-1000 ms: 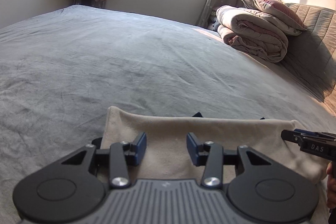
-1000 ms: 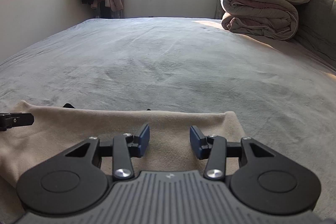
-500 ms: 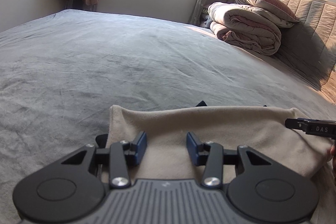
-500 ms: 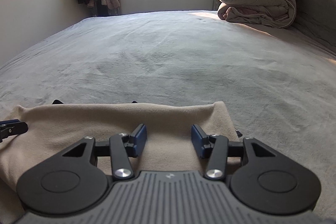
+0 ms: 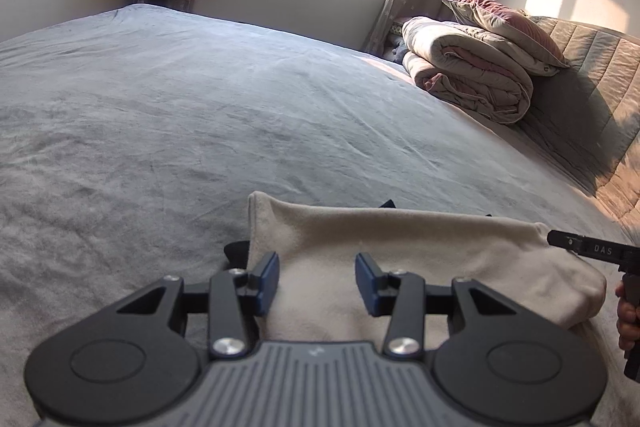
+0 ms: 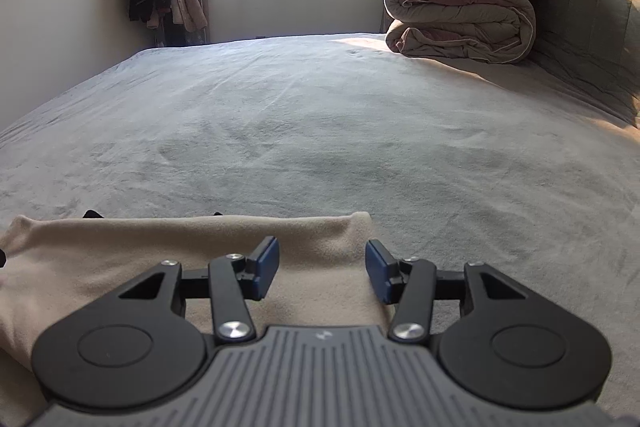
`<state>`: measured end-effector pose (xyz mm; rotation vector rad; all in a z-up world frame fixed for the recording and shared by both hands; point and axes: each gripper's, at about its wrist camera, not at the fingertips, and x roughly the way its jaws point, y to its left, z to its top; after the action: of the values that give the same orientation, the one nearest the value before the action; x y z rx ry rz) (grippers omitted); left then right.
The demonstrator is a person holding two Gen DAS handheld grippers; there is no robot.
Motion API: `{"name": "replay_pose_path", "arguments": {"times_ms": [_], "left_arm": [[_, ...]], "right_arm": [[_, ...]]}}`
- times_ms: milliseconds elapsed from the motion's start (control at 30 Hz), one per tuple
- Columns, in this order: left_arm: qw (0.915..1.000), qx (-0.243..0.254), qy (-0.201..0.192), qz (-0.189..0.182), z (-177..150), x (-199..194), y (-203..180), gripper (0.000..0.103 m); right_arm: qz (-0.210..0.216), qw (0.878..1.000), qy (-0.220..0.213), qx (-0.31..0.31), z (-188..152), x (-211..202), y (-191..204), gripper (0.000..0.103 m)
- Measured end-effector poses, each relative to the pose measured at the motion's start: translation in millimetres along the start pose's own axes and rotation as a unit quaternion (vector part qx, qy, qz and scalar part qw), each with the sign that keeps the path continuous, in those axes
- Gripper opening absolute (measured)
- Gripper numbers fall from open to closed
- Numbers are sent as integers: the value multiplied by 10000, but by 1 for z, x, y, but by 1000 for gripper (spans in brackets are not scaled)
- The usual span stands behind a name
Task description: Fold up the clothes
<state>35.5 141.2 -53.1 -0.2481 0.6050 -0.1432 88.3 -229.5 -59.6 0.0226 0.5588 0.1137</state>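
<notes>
Beside beige garment [image 5: 420,251], seemingly right hand [image 5: 627,315]

The left black two-finger gripper with blue pads [image 5: 317,277] pointed toward twelve o'clock, jaws apart and empty; the right matching gripper [image 6: 322,269] did likewise, a hand [image 5: 627,315] gripping its handle.

Left gripper [image 5: 317,279]: my jaws stand apart over the cloth, gripping nothing.
Beige cloth [image 5: 420,251]: folded on the grey bed [image 5: 200,115].
Right gripper [image 5: 588,247]: at the cloth's right edge; contact unclear, I think.
</notes>
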Motion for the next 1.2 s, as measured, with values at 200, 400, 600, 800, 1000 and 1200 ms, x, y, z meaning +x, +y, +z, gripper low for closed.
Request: {"name": "replay_pose_path", "arguments": {"times_ms": [200,400,600,800,1000,1200], "left_arm": [[9993,-355,-44,78,6,-14,10,48],[9983,-542,192,115,6,-12,11,48],[9876,-1418,661,-89,5,-8,36,48],[9700,-2135,1016,-570,3,-1,52,49],[9592,-2392,1365,-637,-9,14,48,49],[9562,-2487,1416,-614,-10,18,46,49]], "right_arm": [[171,9998,-56,-14,3,-12,9,53],[386,9991,-8,-145,0,-16,26,53],[571,9979,16,-307,-3,-22,39,53],[825,9959,3,-369,-2,-29,53,53],[1207,9916,83,-447,-4,-35,70,49],[1369,9883,183,-648,-8,-35,83,45]]}}
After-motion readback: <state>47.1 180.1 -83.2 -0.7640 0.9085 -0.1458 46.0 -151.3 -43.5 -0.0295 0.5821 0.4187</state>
